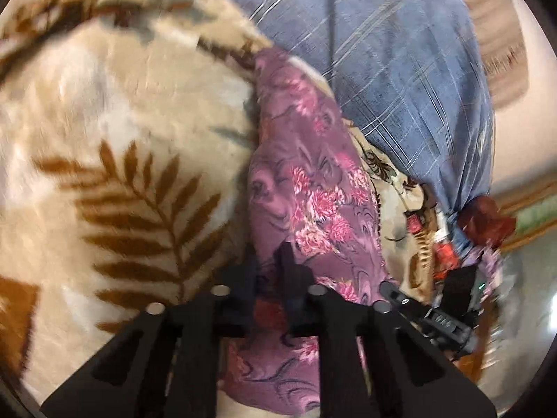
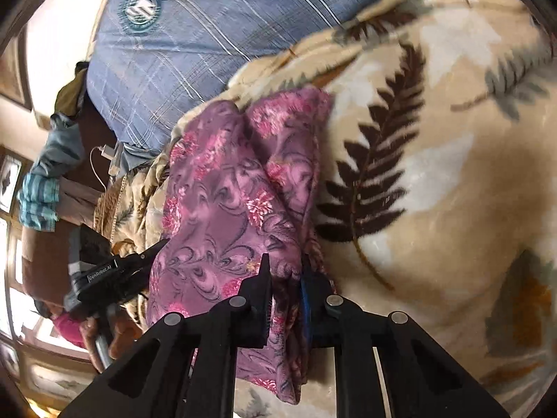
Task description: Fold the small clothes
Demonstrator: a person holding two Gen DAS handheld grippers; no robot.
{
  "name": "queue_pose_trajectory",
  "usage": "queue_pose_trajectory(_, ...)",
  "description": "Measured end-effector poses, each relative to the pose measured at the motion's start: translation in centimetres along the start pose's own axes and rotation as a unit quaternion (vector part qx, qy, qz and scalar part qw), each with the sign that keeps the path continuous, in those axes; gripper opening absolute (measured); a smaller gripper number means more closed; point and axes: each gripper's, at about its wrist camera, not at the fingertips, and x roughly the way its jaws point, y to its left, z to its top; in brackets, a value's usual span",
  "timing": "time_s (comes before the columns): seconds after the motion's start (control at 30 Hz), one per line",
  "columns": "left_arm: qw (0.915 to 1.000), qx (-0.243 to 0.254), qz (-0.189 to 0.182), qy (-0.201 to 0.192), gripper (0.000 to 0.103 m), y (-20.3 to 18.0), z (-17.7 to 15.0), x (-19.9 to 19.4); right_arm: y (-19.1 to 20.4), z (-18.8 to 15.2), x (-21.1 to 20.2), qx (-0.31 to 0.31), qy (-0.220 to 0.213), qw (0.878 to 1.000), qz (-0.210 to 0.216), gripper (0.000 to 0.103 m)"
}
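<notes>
A: Left wrist view — the left gripper (image 1: 269,271) is seen closed on the near edge of the cloth (image 1: 306,174); the purple floral strip is stretched away from it towards the pillow (image 1: 400,69).

B: Right wrist view — the right gripper (image 2: 285,278) is likewise clamped on bunched fabric at the cloth's near end. The long axis is run from both tools to the pillow, with the cloth laid on the blanket (image 2: 435,174) just short of it.

A: Neither hand is judged nearer; both are set side by side.

B: The far end is crowded by the pillow, and a cable (image 2: 101,167) is seen beside it — little room is left there.
</notes>
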Motion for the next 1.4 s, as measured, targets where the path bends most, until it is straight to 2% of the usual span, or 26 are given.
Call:
queue_pose_trajectory(0.07,0.9994,0.015,0.03,-0.005,0.008,0.4,0.1,0.8,-0.1,-0.1,0.7,-0.004,0.005,1.0,-0.013,0.013)
queue_pose_trajectory(0.13,0.9987,0.003,0.05,0.009,0.017,1.4,0.3,2.0,-0.3,-0.2,1.8,-0.005,0.011,1.0,-0.024,0.014)
queue_pose_trajectory(0.2,0.999,-0.024,0.034,0.015,0.019,1.9,0.6,1.6,0.2,-0.2,1.7,-0.013,0.008,0.999,-0.029,0.016)
queue_pose_trajectory(0.27,0.9986,-0.039,0.033,0.012,0.022,1.7,0.4,0.8,0.5,-0.3,0.9,-0.014,0.004,1.0,-0.025,0.021)
queue_pose_trajectory(0.3,0.9986,-0.039,0.035,0.008,0.027,1.4,0.2,0.1,0.7,-0.7,0.0,-0.016,-0.003,1.0,-0.018,0.023)
queue_pose_trajectory(0.33,0.999,-0.028,0.034,0.003,0.038,0.8,-0.2,-0.6,1.0,-1.0,-0.8,-0.024,-0.012,1.0,-0.012,0.025)
queue_pose_trajectory(0.37,0.9993,-0.017,0.033,-0.002,0.046,0.3,-0.6,-1.0,1.4,-1.5,-1.8,-0.032,-0.025,0.999,-0.006,0.038)
queue_pose_trajectory(0.4,0.9993,-0.001,0.034,-0.017,0.056,-0.3,-1.3,-2.0,1.6,-2.0,-2.4,-0.034,-0.036,0.999,0.0,0.055)
queue_pose_trajectory(0.47,0.9987,0.011,0.032,-0.037,0.058,-0.7,-3.1,-3.2,1.5,-3.4,-3.4,-0.023,-0.048,0.998,0.02,0.06)
queue_pose_trajectory(0.57,0.9994,-0.015,0.014,-0.029,0.061,0.1,-5.7,-3.0,1.4,-4.5,-3.0,-0.011,-0.032,0.999,0.036,0.06)
queue_pose_trajectory(0.67,0.9991,-0.036,-0.011,-0.017,0.062,0.6,-5.4,-2.3,1.4,-4.6,-1.0,-0.015,-0.005,1.0,0.013,0.059)
queue_pose_trajectory(0.7,0.9991,-0.036,-0.014,-0.017,0.064,0.7,-5.3,-2.4,1.3,-4.6,-0.7,-0.011,0.0,1.0,0.009,0.053)
queue_pose_trajectory(0.77,0.9992,-0.037,0.005,-0.014,0.071,0.8,-5.4,-1.8,0.6,-4.6,0.3,-0.001,0.017,1.0,-0.001,0.043)
queue_pose_trajectory(0.83,0.9991,-0.042,0.005,-0.002,0.072,0.6,-5.5,-1.1,0.0,-4.7,1.0,0.003,0.022,1.0,0.006,0.041)
queue_pose_trajectory(0.9,0.9995,-0.026,0.016,-0.005,0.072,0.2,-5.7,-1.3,-0.6,-4.6,0.9,0.018,0.019,1.0,0.017,0.039)
queue_pose_trajectory(0.97,0.9994,-0.005,0.034,-0.009,0.072,-0.2,-6.0,-1.7,-0.8,-4.7,0.3,0.031,0.021,0.999,0.016,0.039)
queue_pose_trajectory(1.0,0.9993,0.002,0.036,-0.013,0.072,-0.4,-6.4,-2.3,-0.7,-5.0,-0.2,0.032,0.017,0.999,0.012,0.045)
queue_pose_trajectory(1.07,0.9992,0.008,0.034,-0.017,0.073,-0.3,-7.0,-2.7,-0.5,-6.2,-1.4,0.028,0.0,0.999,0.028,0.046)
queue_pose_trajectory(1.13,0.9994,-0.004,0.028,-0.02,0.077,0.3,-7.7,-2.7,-0.9,-7.1,-1.2,0.041,0.006,0.998,0.051,0.051)
queue_pose_trajectory(1.23,0.9996,-0.021,0.018,-0.011,0.078,1.1,-7.4,-1.9,-0.7,-7.5,0.5,0.036,0.021,0.998,0.049,0.05)
queue_pose_trajectory(1.27,0.9996,-0.023,0.014,-0.008,0.078,1.1,-7.3,-1.6,-0.5,-7.3,0.6,0.026,0.011,0.999,0.042,0.043)
queue_pose_trajectory(1.3,0.9997,-0.019,0.015,-0.005,0.078,1.0,-7.2,-1.4,-0.3,-7.1,0.6,0.022,0.005,0.999,0.034,0.025)
queue_pose_trajectory(1.37,0.9996,-0.001,0.026,-0.008,0.074,0.5,-7.1,-1.4,-0.7,-6.9,1.0,0.034,0.011,0.999,0.04,0.017)
queue_pose_trajectory(1.4,0.9995,0.013,0.029,-0.008,0.056,0.1,-7.2,-1.6,-0.8,-6.9,0.9,0.039,0.01,0.998,0.043,0.015)
